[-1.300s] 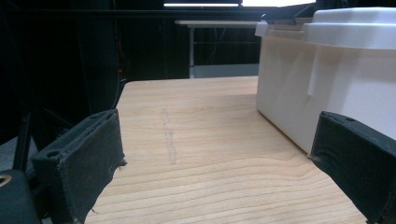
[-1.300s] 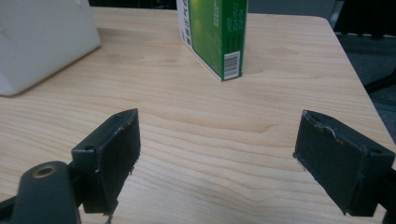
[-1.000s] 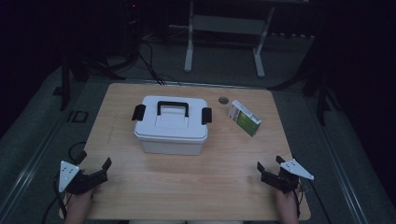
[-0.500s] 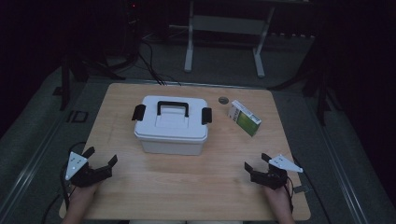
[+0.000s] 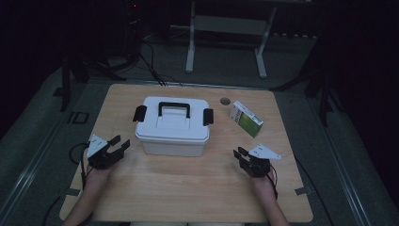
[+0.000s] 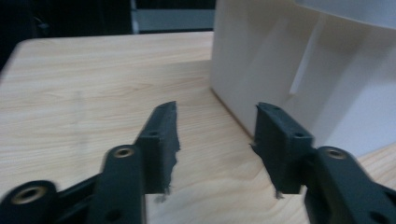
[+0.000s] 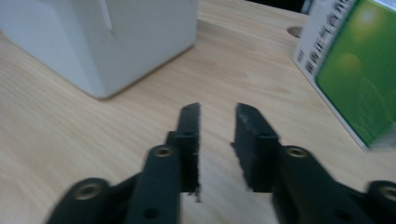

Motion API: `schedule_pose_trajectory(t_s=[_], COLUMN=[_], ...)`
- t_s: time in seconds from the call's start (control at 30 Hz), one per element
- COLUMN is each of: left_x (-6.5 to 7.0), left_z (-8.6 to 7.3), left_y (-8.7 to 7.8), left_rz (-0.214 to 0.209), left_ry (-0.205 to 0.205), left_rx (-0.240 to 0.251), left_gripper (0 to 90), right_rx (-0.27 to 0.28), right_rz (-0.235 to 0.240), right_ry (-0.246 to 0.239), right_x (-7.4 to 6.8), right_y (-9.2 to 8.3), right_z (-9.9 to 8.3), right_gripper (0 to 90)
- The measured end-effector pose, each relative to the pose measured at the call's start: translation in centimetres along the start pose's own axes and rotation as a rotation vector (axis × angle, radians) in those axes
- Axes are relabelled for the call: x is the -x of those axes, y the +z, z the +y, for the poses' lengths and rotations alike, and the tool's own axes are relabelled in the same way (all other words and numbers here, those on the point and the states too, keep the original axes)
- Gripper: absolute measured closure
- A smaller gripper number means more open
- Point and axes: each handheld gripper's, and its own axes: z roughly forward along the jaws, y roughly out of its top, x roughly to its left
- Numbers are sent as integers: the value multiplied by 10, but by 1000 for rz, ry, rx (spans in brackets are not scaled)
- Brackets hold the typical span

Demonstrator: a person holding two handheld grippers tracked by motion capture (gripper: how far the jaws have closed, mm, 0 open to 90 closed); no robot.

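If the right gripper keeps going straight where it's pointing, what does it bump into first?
Probably nothing at once: the right gripper points along bare table, between the white box and the green carton. Depth is hard to judge; the carton looks nearest.

The white storage box (image 6: 299, 70) runs off the left gripper view's top and right edges, while print on the green carton (image 7: 355, 70) blurs beyond reading.

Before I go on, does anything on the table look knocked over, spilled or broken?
Nothing stands out. The white storage box sits square with its lid on, the green carton stands upright beside it, and the table shows no spill.
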Motion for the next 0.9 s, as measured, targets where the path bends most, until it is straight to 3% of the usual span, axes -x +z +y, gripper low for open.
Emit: schedule_pose_trajectory(t_s=[0.07,0.2,0.3,0.37,0.43,0.67,0.83,0.9], left_x=[1,3,3,5,8,20,23,26], left_z=[3,9,11,14,15,17,18,17], left_y=[5,22,27,32,35,45,45,43], left_rz=[-8,-16,-30,-19,-44,-88,-111,-115], left_ry=[2,-21,-37,-16,-13,38,-2,3], left_rx=[-3,-20,-11,-34,-40,-71,-82,-85], left_gripper=[540,587,673,784,861,893,896,896], right_rx=[-3,-31,-35,-45,-41,-25,-31,-29], right_rz=[5,42,64,79,89,118,119,128], right_ry=[-2,-13,-4,-8,6,20,2,1], right_x=[-1,-7,-11,-18,-24,-38,-43,-42], right_y=[4,32,42,54,62,79,82,80], right_z=[2,16,20,26,31,47,52,51], right_gripper=[763,896,899,899,899,898,900,900])
